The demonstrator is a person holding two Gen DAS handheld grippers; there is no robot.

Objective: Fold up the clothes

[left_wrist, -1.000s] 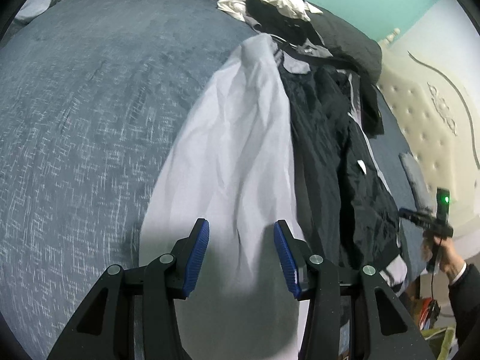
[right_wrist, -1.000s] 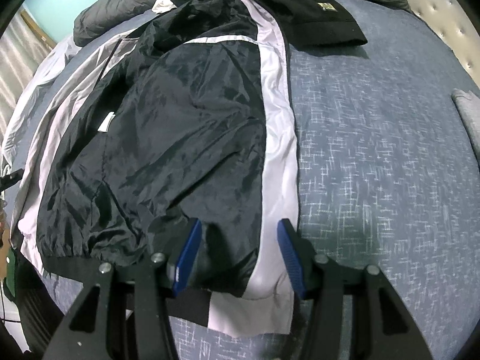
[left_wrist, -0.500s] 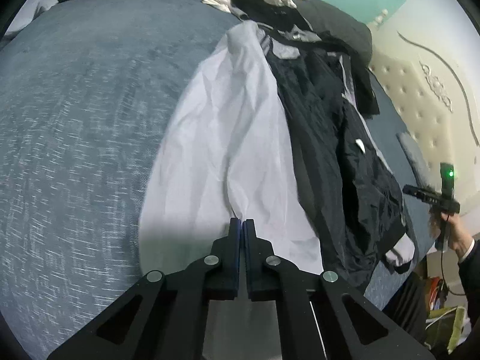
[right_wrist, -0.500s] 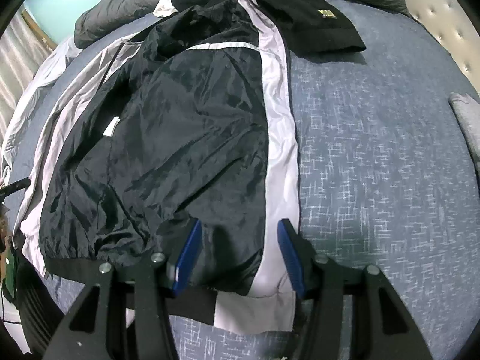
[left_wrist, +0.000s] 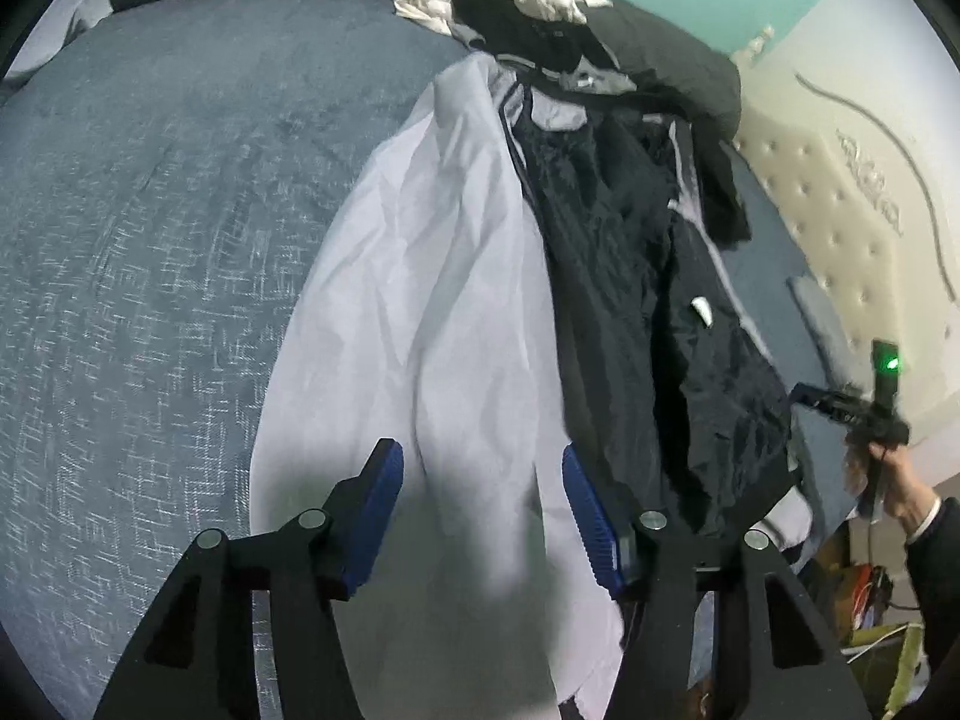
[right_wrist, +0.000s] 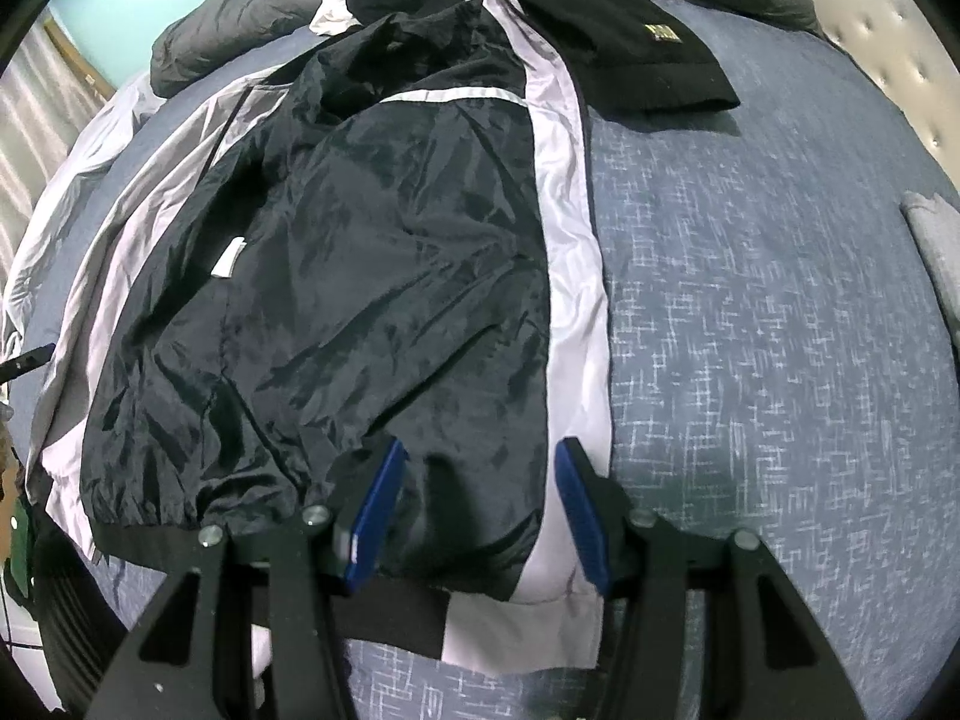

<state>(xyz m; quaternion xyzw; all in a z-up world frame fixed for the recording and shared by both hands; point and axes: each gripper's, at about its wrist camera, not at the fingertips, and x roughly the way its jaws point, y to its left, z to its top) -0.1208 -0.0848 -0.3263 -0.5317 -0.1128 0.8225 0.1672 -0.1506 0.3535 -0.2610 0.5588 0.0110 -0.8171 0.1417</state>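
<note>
Left wrist view: the left gripper hangs with its blue-padded fingers spread apart and nothing between them, above the pale lilac sleeve of a black-and-lilac windbreaker jacket spread on a blue-grey crosshatch bedspread. The sleeve runs from 6 o'clock toward 12 o'clock. At 3 o'clock the person's right hand holds the other tool's handle.

Right wrist view: the right gripper is likewise parted and empty, over the jacket's hem at 6 o'clock. A black folded garment with a gold label lies at 1 o'clock, touching the jacket's collar end.
</note>
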